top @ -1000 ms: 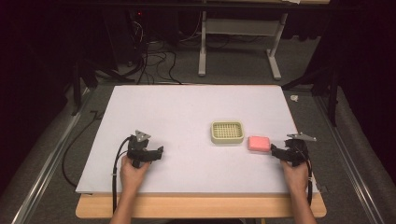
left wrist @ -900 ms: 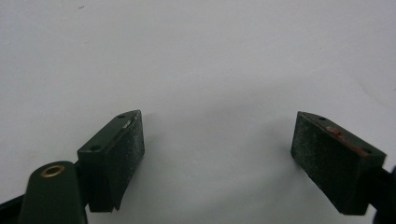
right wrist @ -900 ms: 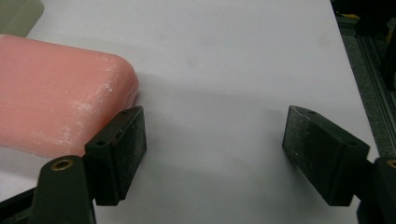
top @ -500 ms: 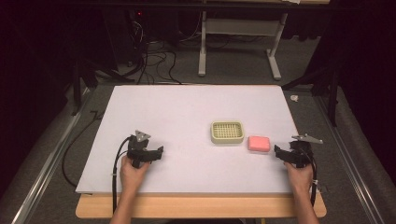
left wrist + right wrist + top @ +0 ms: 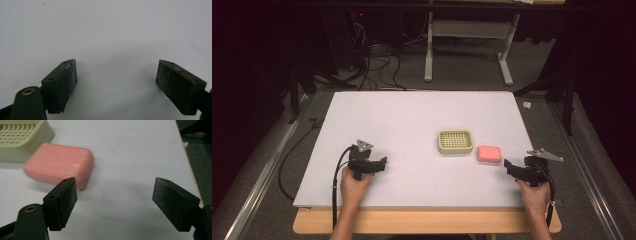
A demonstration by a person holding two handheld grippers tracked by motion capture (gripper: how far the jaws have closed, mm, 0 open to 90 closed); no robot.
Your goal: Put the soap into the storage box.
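White table (image 5: 412,120), right tool (image 5: 511,167) beside soap (image 5: 489,153)

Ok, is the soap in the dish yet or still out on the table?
Out. The pink soap lies flat on the white table, just right of the empty slotted dish; the open right tool hovers beside it.

Both hands bare-armed, each gripping a black tool — left tool (image 5: 381,163), right tool (image 5: 508,165) — topped by a grey three-cornered plate, black cable trailing back, dark jaw pads with small screw holes and a brass eyelet.
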